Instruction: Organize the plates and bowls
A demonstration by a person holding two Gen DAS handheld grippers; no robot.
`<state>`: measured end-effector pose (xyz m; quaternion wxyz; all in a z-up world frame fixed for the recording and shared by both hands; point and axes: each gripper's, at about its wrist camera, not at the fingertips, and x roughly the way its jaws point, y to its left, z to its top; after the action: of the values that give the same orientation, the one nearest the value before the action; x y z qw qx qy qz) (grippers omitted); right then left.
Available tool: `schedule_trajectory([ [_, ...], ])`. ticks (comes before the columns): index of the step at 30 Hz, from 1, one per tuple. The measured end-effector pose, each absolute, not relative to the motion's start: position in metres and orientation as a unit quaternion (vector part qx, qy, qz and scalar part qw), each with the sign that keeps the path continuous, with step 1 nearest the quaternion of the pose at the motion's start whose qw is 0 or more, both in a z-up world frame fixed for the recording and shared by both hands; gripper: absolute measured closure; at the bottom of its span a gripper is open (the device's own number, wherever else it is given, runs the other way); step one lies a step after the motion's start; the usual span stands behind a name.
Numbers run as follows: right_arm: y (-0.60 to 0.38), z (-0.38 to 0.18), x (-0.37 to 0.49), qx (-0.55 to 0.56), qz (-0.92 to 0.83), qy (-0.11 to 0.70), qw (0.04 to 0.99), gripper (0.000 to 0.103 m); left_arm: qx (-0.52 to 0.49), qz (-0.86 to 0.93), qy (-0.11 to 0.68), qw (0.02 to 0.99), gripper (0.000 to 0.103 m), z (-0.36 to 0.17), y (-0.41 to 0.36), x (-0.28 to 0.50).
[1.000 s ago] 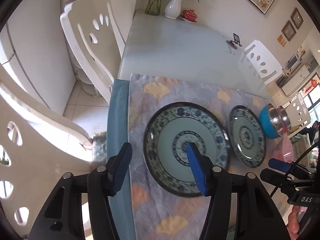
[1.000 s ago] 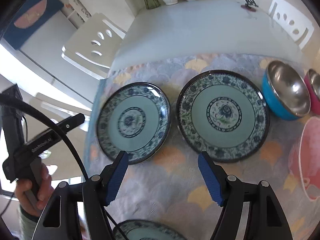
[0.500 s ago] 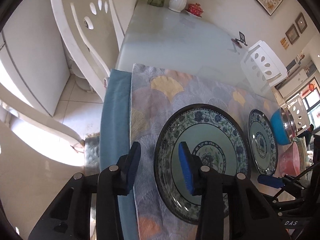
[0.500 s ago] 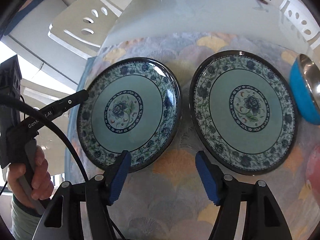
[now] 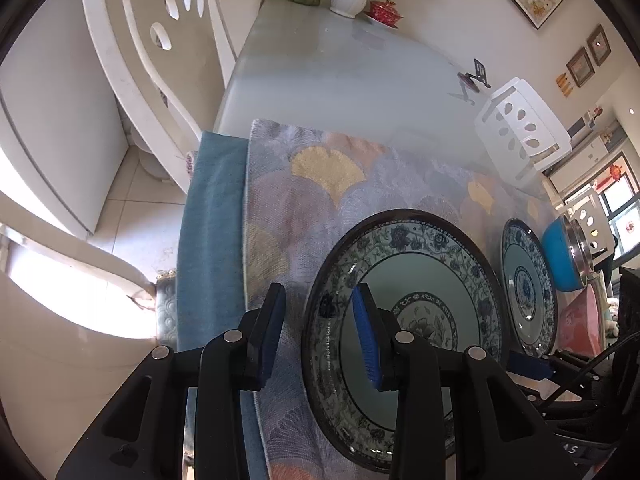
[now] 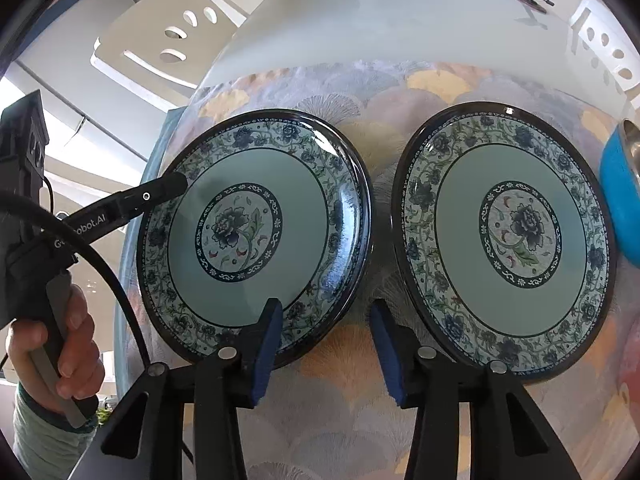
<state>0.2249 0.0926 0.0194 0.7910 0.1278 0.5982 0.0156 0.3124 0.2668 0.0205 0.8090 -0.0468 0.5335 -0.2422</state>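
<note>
- left tongs (image 5: 318, 334) sit partly open, straddling the left rim of the left plate (image 6: 256, 236), not clamped
- right tongs (image 6: 326, 354) gape wide at that plate's near-right edge
- right plate (image 6: 504, 236) lies just beside it on the floral mat (image 6: 360, 420)

**My two handheld grippers, close up**

My left black plastic gripper (image 5: 318, 332) carries blue ribbed pads (image 5: 365, 334) and round silver screws on angular black arms. My right black plastic gripper (image 6: 326, 350) matches it. White lettering and a black cable mark the left unit; my bare-skinned left hand (image 6: 52, 354) wears a pale green sleeve.
</note>
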Motion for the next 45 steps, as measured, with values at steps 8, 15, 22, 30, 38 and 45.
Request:
schedule_trajectory([
  [8, 0.102, 0.015, 0.233, 0.1, 0.024, 0.591, 0.8, 0.071, -0.047, -0.243, 0.533, 0.809, 0.079, 0.021, 0.263, 0.305],
  [15, 0.112, 0.04, 0.219, 0.049, 0.04, 0.571, 0.819, 0.071, -0.029, -0.23, 0.517, 0.824, 0.079, 0.045, 0.268, 0.281],
  [22, 0.106, 0.08, 0.189, 0.07, 0.056, 0.554, 0.827, 0.071, -0.053, -0.217, 0.486, 0.845, 0.079, 0.095, 0.281, 0.248],
  [30, 0.102, 0.135, 0.151, 0.054, 0.06, 0.516, 0.853, 0.071, -0.064, -0.197, 0.452, 0.868, 0.079, 0.143, 0.282, 0.196],
  [38, 0.091, 0.161, 0.095, 0.052, 0.057, 0.501, 0.862, 0.071, -0.03, -0.186, 0.427, 0.884, 0.079, 0.173, 0.269, 0.128],
  [45, 0.089, 0.153, 0.034, 0.048, 0.062, 0.517, 0.852, 0.071, -0.04, -0.182, 0.451, 0.873, 0.079, 0.158, 0.268, 0.069],
])
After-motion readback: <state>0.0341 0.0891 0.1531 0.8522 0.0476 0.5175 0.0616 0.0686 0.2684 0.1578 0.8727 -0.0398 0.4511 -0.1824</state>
